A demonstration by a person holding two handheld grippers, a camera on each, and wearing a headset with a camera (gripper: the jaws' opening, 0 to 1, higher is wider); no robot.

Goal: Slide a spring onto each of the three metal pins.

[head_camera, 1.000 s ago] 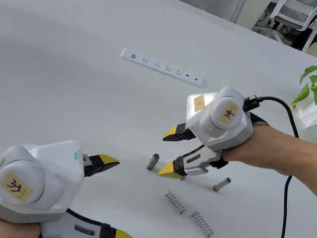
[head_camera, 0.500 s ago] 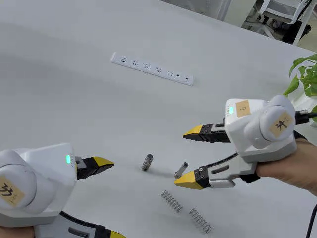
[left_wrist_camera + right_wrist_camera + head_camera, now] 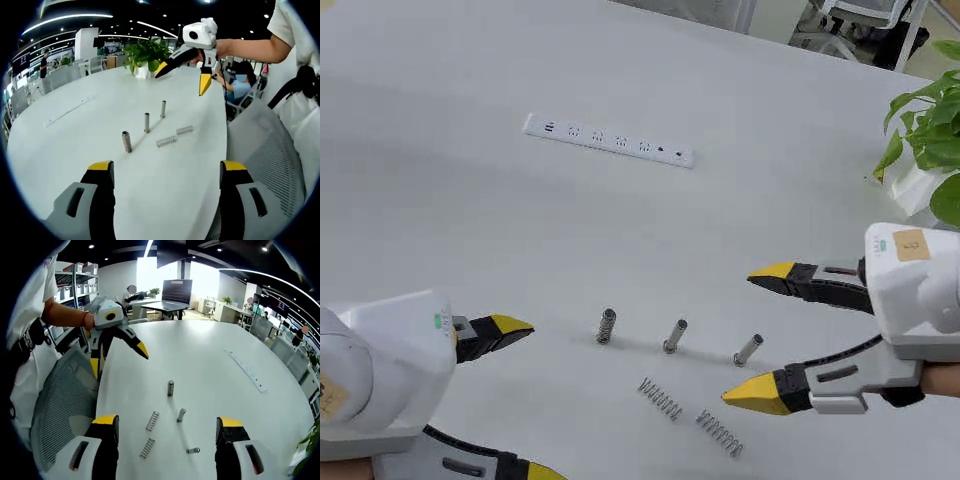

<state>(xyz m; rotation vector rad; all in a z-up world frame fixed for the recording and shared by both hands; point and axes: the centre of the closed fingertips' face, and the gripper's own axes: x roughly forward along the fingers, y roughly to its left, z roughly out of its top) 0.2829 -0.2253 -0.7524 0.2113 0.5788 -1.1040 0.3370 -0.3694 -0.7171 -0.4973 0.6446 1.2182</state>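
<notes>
Three metal pins stand in a row on the white table (image 3: pixel 470 230). The left pin (image 3: pixel 606 326) (image 3: pixel 126 141) (image 3: pixel 170 388) wears a spring. The middle pin (image 3: pixel 674 336) (image 3: pixel 147 122) (image 3: pixel 181 414) and the right pin (image 3: pixel 747 350) (image 3: pixel 163 108) (image 3: pixel 192 450) are bare. Two loose springs (image 3: pixel 660 398) (image 3: pixel 720 432) (image 3: pixel 166 141) (image 3: pixel 184 130) (image 3: pixel 153 420) (image 3: pixel 147 447) lie just in front of them. My right gripper (image 3: pixel 748 336) (image 3: pixel 200 50) (image 3: pixel 167 420) hangs open to the right of the pins, holding nothing. My left gripper (image 3: pixel 520 400) (image 3: pixel 166 167) (image 3: pixel 107 335) is open at the near left, also holding nothing.
A white power strip (image 3: pixel 608 140) (image 3: pixel 67 111) (image 3: pixel 245 369) lies farther back on the table. A potted plant (image 3: pixel 920 140) stands at the right edge. A grey mesh chair (image 3: pixel 265 150) (image 3: pixel 60 405) sits at the table's near side.
My right gripper has drawn back to the right, away from the pins, staying open; both bare pins now show. The left gripper has barely moved. The head camera has shifted.
</notes>
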